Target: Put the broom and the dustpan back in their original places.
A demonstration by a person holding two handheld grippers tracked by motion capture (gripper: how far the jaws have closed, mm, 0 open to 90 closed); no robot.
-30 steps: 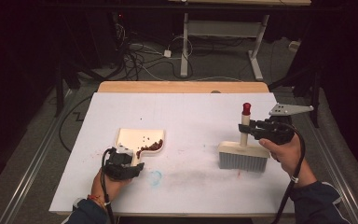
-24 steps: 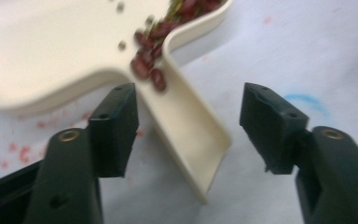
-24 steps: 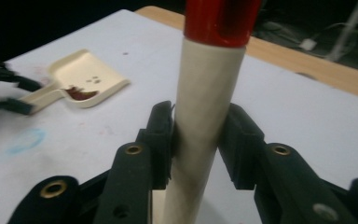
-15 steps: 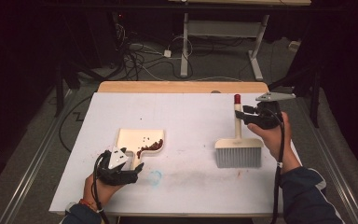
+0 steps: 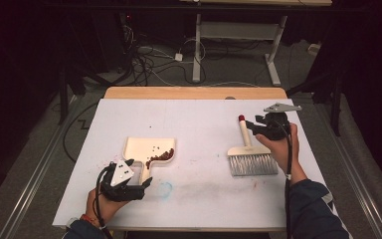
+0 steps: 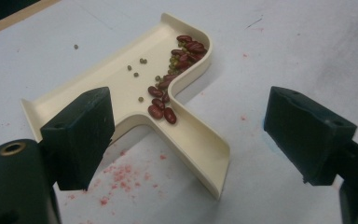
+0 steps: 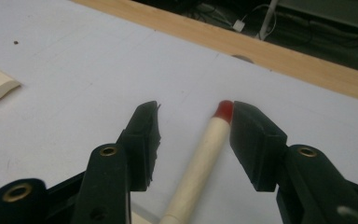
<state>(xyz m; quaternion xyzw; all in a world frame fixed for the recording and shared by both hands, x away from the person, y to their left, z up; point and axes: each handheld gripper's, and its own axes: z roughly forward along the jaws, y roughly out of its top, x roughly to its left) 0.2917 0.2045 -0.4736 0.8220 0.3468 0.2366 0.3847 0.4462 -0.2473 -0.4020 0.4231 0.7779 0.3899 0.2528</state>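
- At the near left of the white table [image 5: 199,124], my left gripper [image 5: 129,185] sat in my left hand [image 5: 102,206], its jaws spread wide and holding nothing.
- Just beyond it lay the cream dustpan [image 5: 151,149], flat on the table, its handle pointing back toward that gripper; in the left gripper view the handle end fell between the two jaws without touching either.
- Inside the pan, red beans [image 6: 168,100] and a few small green ones were heaped along the curved wall where pan meets handle, with several loose green ones scattered across the pan floor.
- Faint red specks marked the table near the handle, and a bluish smudge [image 5: 165,188] showed just right of my left gripper.
- Farther right, well apart from the dustpan, the brush [image 5: 251,157] lay with its grey bristles toward me and its pale, red-tipped handle pointing away.
- My right gripper [image 5: 252,124], in my right hand [image 5: 278,147], was at that handle's far end, jaws parted on either side of it; in the right gripper view one jaw sat right against the red tip [image 7: 223,110] while the other stood clear, so it had no grip on it.
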